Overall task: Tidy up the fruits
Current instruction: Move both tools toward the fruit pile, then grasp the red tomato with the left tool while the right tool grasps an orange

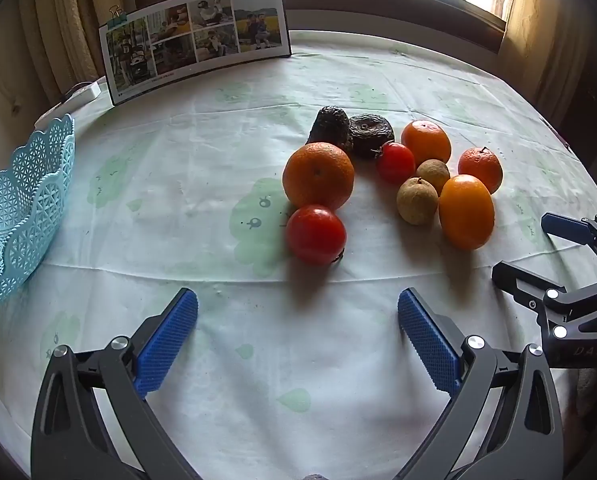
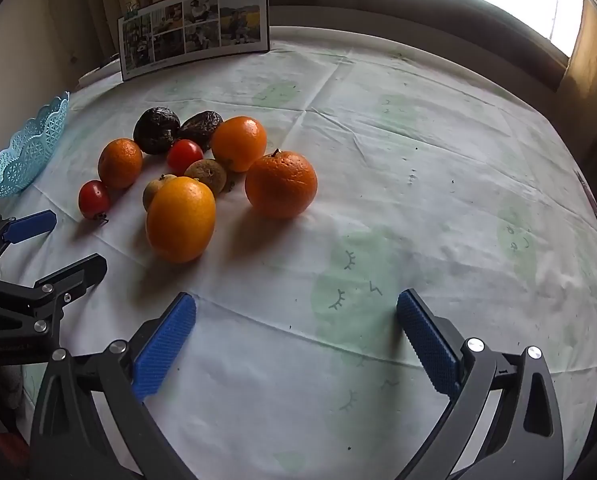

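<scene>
Loose fruit lies on the pale green-patterned tablecloth [image 1: 178,200]: a big orange [image 1: 318,176], a red tomato [image 1: 315,234] just in front of it, a smaller tomato [image 1: 395,162], two dark wrinkled fruits [image 1: 330,126], two more oranges [image 1: 426,140], an oval yellow-orange fruit [image 1: 466,212] and two small brownish fruits [image 1: 416,200]. A light blue lattice basket [image 1: 22,216] stands at the far left. My left gripper [image 1: 297,300] is open and holds nothing, a short way before the tomato. My right gripper [image 2: 296,300] is open too, right of the oval fruit [image 2: 180,218] and an orange [image 2: 280,184].
A photo board [image 1: 196,36] held by binder clips stands at the table's back edge, with a white flat object [image 1: 84,94] beside it. Curtains and a window are behind. Each gripper shows in the other's view, the right gripper [image 1: 522,246] and the left gripper [image 2: 78,240].
</scene>
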A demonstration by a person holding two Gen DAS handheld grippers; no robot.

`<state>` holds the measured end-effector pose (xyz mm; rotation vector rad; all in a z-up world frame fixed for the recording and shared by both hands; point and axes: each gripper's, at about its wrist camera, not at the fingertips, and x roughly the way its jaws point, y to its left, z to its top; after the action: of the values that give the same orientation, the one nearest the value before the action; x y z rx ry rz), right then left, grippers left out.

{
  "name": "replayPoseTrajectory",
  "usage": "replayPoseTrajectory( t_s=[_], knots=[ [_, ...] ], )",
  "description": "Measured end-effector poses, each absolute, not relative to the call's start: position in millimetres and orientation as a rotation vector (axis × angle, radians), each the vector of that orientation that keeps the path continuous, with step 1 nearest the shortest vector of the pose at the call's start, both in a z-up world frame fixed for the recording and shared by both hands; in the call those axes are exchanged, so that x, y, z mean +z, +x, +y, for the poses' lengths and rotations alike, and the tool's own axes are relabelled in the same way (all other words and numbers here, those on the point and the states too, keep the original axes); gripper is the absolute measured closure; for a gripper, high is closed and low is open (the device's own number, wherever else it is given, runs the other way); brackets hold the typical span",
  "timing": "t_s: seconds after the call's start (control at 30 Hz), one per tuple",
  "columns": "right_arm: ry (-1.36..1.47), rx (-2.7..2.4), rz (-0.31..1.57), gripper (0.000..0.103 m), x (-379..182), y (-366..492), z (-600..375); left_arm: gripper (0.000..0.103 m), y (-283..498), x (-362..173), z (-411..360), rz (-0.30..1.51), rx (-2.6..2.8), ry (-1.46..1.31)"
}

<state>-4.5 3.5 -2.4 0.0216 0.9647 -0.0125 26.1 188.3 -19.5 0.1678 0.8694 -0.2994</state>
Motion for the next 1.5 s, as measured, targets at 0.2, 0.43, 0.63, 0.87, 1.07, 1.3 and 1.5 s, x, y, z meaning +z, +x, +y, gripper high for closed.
replayPoseTrajectory(
  t_s=[0.2,0.43,0.63,0.87,1.07,1.3,1.5],
  knots=[
    [0.02,-0.012,0.963,0.005,-2.1,-4.4,3.5,0.002,26.1,-18.9,188.5,0.87,-0.3,0.168],
    [0.04,0.001,0.949,0.005,0.4,-6.0,1.8,0.002,27.4,-18.2,190.7,0.87,-0.3,0.168],
    [0.073,0.035,0.939,0.005,2.4,-5.6,7.6,0.002,25.0,-17.1,190.4,0.864,-0.306,0.144],
    [0.067,0.07,0.928,0.005,4.7,-1.8,17.7,0.002,26.8,-16.3,200.9,0.854,-0.293,0.083],
    [0.07,0.096,0.911,0.005,6.7,0.6,24.3,0.002,27.5,-12.4,213.4,0.837,-0.274,0.02],
    [0.083,0.131,0.877,0.01,12.1,2.8,30.7,0.002,21.6,-1.1,228.3,0.759,-0.225,-0.015],
    [0.097,0.165,0.872,0.031,14.1,16.7,32.6,0.002,22.0,9.7,238.8,0.706,-0.156,0.025]
  ],
)
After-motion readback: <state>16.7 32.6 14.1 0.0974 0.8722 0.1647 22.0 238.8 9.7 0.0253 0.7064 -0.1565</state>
